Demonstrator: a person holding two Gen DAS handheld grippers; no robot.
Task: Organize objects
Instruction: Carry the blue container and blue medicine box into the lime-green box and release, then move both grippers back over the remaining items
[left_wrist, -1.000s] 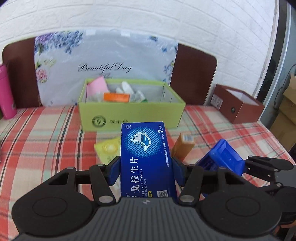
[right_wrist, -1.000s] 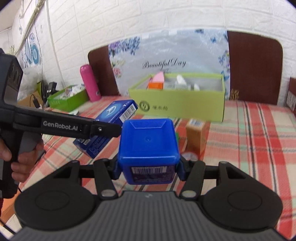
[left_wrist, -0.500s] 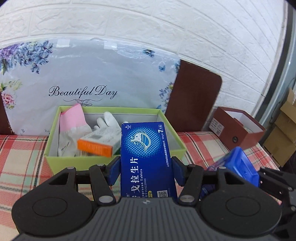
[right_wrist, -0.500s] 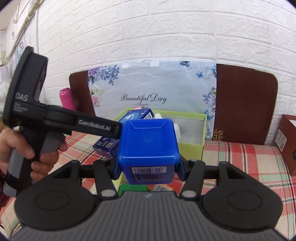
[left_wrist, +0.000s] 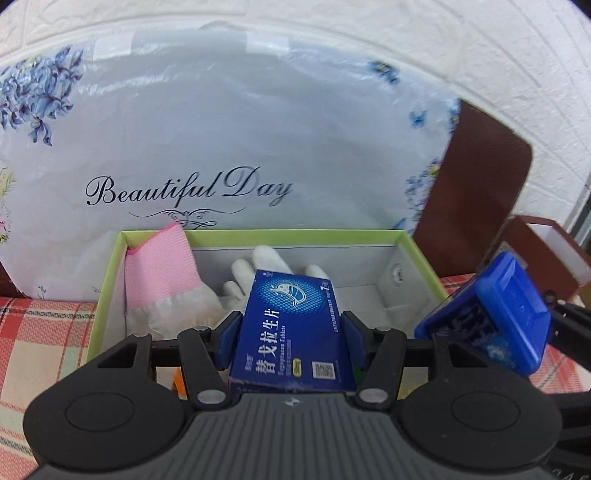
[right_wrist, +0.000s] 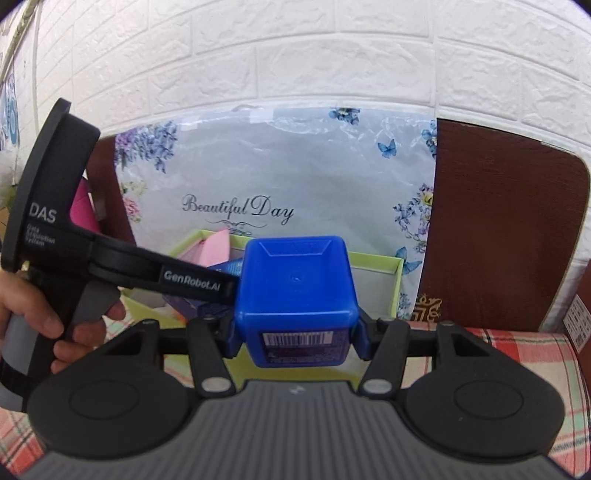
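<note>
My left gripper (left_wrist: 291, 328) is shut on a blue medicine box (left_wrist: 290, 332) and holds it over the open green box (left_wrist: 107, 280). Inside the green box lie a white glove with a pink cuff (left_wrist: 162, 277) and a bit of an orange pack (left_wrist: 177, 380). My right gripper (right_wrist: 293, 325) is shut on a blue plastic box (right_wrist: 295, 291), held just right of the left gripper over the green box's right part (right_wrist: 397, 284). The blue plastic box also shows in the left wrist view (left_wrist: 506, 314).
A floral "Beautiful Day" board (left_wrist: 221, 147) leans on the brick wall behind the green box, beside a brown headboard (right_wrist: 506, 229). A brown carton (left_wrist: 543, 243) sits at the right. The surface has a red plaid cloth (left_wrist: 40, 332). A pink bottle (right_wrist: 83, 206) stands at left.
Both grippers have moved forward with their loads, from over the plaid cloth to over the green box. The medicine box now tilts in the left grip.
</note>
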